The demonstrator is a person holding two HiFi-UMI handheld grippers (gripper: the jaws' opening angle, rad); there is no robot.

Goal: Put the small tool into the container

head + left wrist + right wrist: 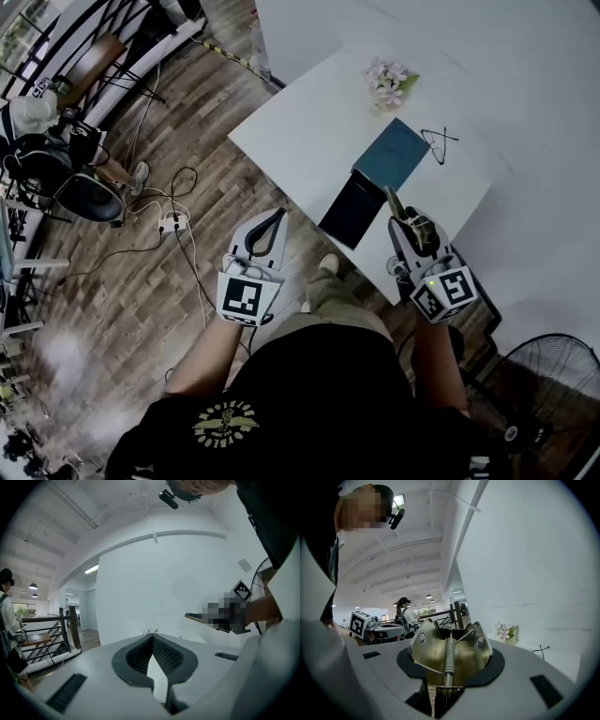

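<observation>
Two grippers show in the head view, one in each of the person's hands. There is one small brass-coloured metal spring-clip tool [397,208], one flat teal rectangular container [392,153] and one flat black rectangular panel [352,208] joined to its near side. There is also one pot of pale pink flowers [389,80] and one pair of thin black-wire glasses [439,142]; all but the tool lie on the single white table [300,131].

The right gripper [415,232] has its jaws clamped on the tool, which fills the space between them in the right gripper view [450,651]; the coil spring and two pierced wings are plain there. The left gripper [277,217] holds nothing, and its jaws meet at the tips in the left gripper view [152,635].

I cannot tell whether the black panel is the container's lid or a separate piece; the container's inside is not readable. The tool's tip shows just beside the seam of teal and black, but its height above them cannot be judged; the other gripper is partly mosaicked in the left gripper view.

The black panel reaches the table's near edge; the right gripper hangs over that edge, while the left is off the table above the brown plank floor [187,281]. Bare tabletop lies to the left of the container; one black pedestal fan [548,394] is cut off at the lower right corner.
</observation>
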